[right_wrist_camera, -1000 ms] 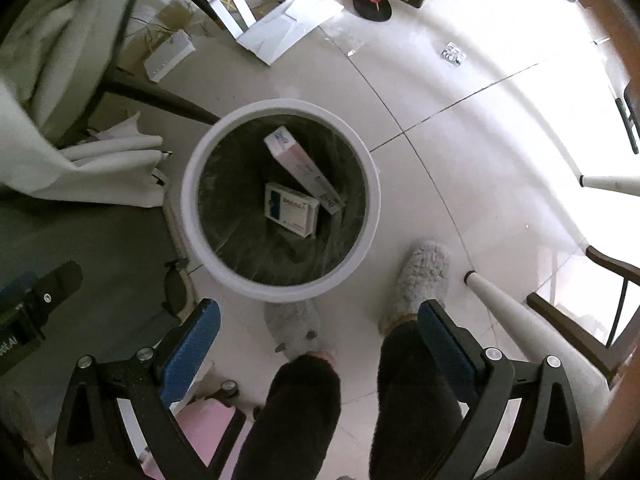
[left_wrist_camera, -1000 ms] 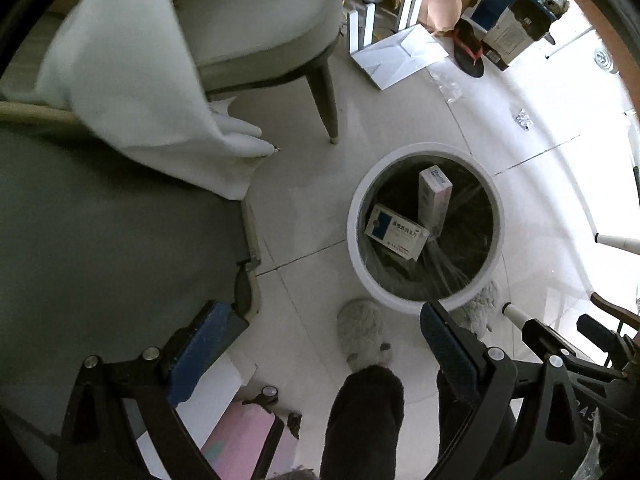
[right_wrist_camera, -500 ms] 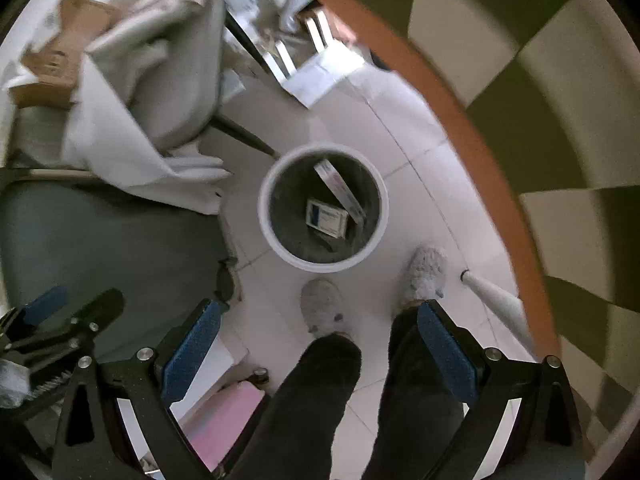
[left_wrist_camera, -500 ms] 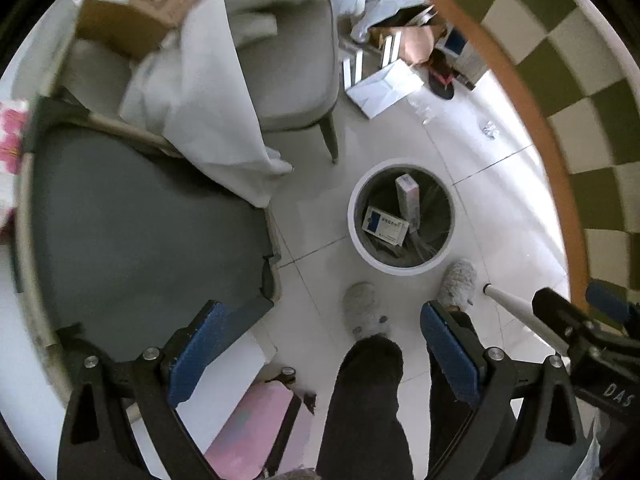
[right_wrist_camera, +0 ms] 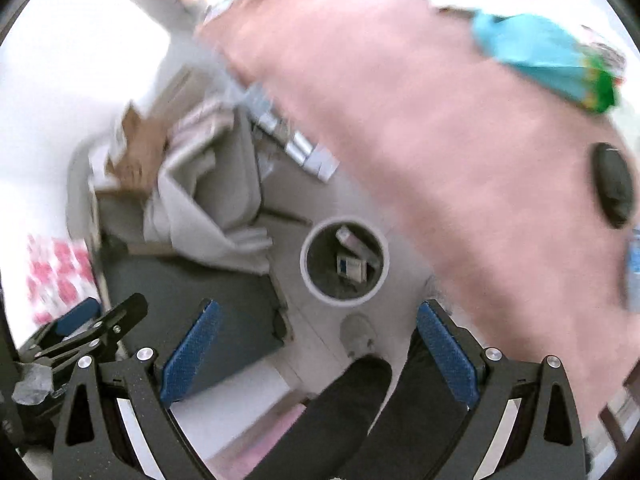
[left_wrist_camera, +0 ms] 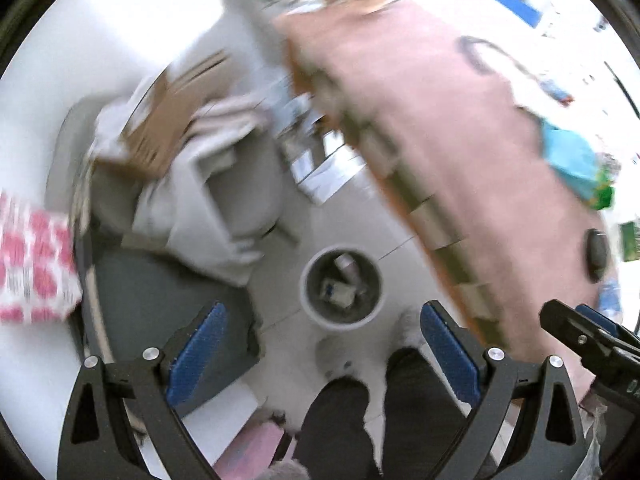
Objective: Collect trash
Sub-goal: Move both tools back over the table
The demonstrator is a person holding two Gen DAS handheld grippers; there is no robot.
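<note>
A white round trash bin [left_wrist_camera: 341, 285] stands on the tiled floor far below; it also shows in the right wrist view [right_wrist_camera: 344, 266]. Inside lie two small boxes [right_wrist_camera: 351, 266], blurred. My left gripper [left_wrist_camera: 324, 354] is open and empty, high above the floor. My right gripper [right_wrist_camera: 316, 350] is open and empty at about the same height. On the pink tabletop [right_wrist_camera: 440, 128] lie a blue-green wrapper [right_wrist_camera: 552, 62] and a black oval object [right_wrist_camera: 612, 186].
The pink table [left_wrist_camera: 472, 152] fills the right side. A grey chair [left_wrist_camera: 224, 184] draped with white cloth and cardboard stands left of the bin. The person's legs and slippers [right_wrist_camera: 360, 338] are below. Both frames are motion-blurred.
Both grippers have risen well above the bin, which now looks small. The pink tabletop has come into view on the right. Both stay open and empty.
</note>
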